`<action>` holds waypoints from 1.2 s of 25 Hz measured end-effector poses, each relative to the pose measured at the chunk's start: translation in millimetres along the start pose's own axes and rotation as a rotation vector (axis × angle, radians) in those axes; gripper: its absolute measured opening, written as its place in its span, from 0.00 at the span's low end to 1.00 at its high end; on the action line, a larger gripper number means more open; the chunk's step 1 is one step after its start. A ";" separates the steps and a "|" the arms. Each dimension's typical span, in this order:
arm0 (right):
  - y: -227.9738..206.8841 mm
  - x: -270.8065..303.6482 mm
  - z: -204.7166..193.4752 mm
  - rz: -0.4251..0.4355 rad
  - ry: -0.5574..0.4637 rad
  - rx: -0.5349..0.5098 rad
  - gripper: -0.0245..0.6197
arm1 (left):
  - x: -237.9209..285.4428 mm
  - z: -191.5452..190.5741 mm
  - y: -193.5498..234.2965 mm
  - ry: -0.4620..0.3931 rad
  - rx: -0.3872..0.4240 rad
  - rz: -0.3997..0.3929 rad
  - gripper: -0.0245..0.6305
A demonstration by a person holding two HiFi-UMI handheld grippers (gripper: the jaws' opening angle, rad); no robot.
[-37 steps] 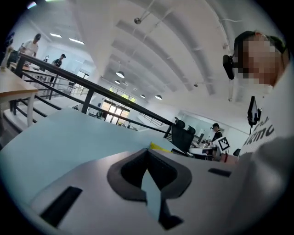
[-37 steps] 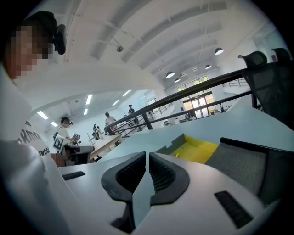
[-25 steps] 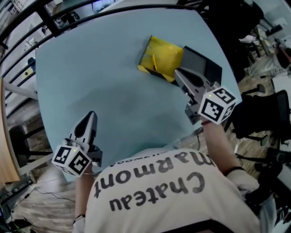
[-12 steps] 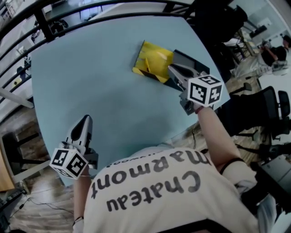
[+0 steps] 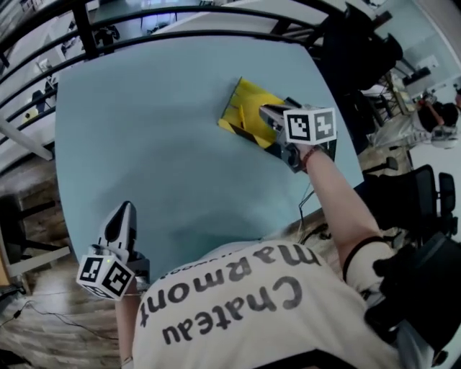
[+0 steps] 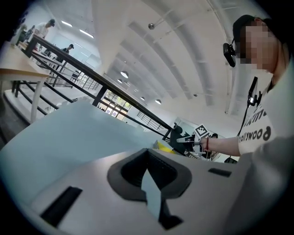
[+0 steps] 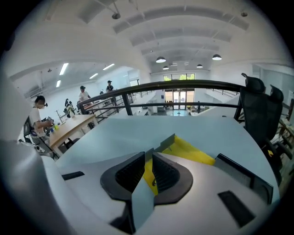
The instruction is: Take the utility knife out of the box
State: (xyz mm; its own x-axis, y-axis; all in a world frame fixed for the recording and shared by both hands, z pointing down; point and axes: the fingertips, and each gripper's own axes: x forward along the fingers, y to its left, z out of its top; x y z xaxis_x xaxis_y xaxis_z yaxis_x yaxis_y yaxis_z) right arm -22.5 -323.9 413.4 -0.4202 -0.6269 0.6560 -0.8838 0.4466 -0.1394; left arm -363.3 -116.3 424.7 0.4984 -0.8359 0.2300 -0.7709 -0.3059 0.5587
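A yellow box (image 5: pixel 248 104) lies open at the far right of the pale blue table (image 5: pixel 144 108), with a black part (image 5: pixel 330 146) beside it. I cannot make out the utility knife in it. My right gripper (image 5: pixel 265 113) hovers over the box's near right edge. In the right gripper view its jaws (image 7: pixel 150 156) stand a narrow slit apart with nothing between them, and the yellow box (image 7: pixel 195 153) shows just beyond. My left gripper (image 5: pixel 124 210) rests shut and empty at the table's near left edge, far from the box. The left gripper view shows its jaws (image 6: pixel 148 153) closed.
A black railing (image 5: pixel 180 14) runs behind the table's far edge. Black office chairs (image 5: pixel 418 202) stand to the right of the table. Wooden desks with people (image 7: pixel 59 124) are further off. The black part of the box (image 7: pixel 239 172) lies right of the yellow one.
My right gripper has moved forward and left, from beside the black part to over the yellow box's edge. The left gripper has stayed at the near left edge.
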 end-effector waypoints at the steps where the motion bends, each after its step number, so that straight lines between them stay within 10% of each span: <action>1: -3.4 10.0 -0.7 0.007 0.030 -0.001 0.13 | 0.1 -1.0 1.9 -0.003 -0.007 0.009 0.04; 15: -54.9 113.5 -51.9 -0.094 0.378 0.086 0.23 | -13.6 -34.4 13.8 0.024 -0.106 0.133 0.04; 30: -64.6 133.4 -67.9 -0.114 0.416 0.195 0.20 | -12.4 -44.8 19.0 0.046 -0.132 0.171 0.04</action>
State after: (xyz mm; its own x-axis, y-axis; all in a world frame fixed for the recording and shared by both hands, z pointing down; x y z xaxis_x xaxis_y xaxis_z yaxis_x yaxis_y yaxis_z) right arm -7.5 -393.0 560.2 -0.2351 -0.3384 0.9112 -0.9584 0.2367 -0.1594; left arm -366.4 -91.3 468.2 0.3850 -0.8479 0.3645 -0.7886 -0.0971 0.6072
